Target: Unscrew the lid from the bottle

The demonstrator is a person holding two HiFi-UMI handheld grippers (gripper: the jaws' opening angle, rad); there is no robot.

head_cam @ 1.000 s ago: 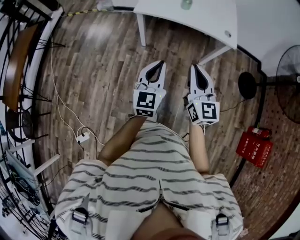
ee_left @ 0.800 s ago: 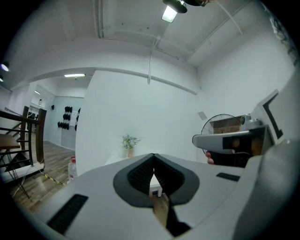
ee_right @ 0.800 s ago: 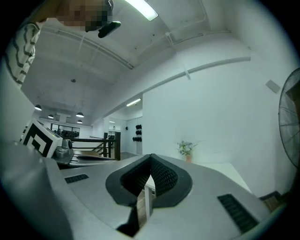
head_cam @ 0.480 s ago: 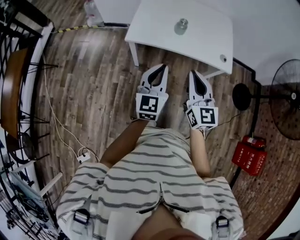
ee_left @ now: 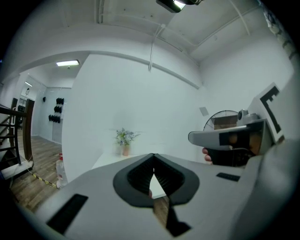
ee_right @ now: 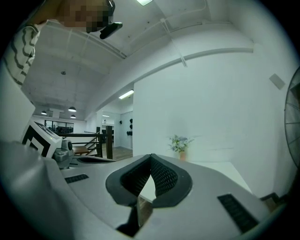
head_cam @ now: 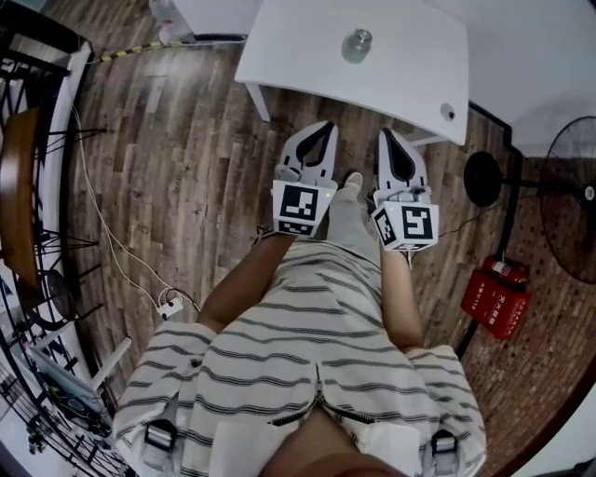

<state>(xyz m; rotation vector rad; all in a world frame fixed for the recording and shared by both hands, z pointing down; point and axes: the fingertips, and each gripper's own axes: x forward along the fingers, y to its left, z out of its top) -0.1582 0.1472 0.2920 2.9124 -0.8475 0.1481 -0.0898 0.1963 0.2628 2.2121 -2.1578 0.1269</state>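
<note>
A white table stands ahead of me on the wooden floor. On it is one small object with a grey round top, seen from above; it looks like the bottle. My left gripper and right gripper are side by side, pointing at the table's near edge and short of it. Both are shut with nothing in them. In the left gripper view the shut tips face the table, where a small pot with sprigs stands. The right gripper view shows the same pot beyond its shut tips.
A standing fan and a red box are at the right by a brick strip. A large water bottle stands on the floor left of the table. A cable and power strip lie at the left near a railing.
The table and the object on it have come nearer and lower in the head view as the person walked forward. Both grippers stayed shut and side by side.
</note>
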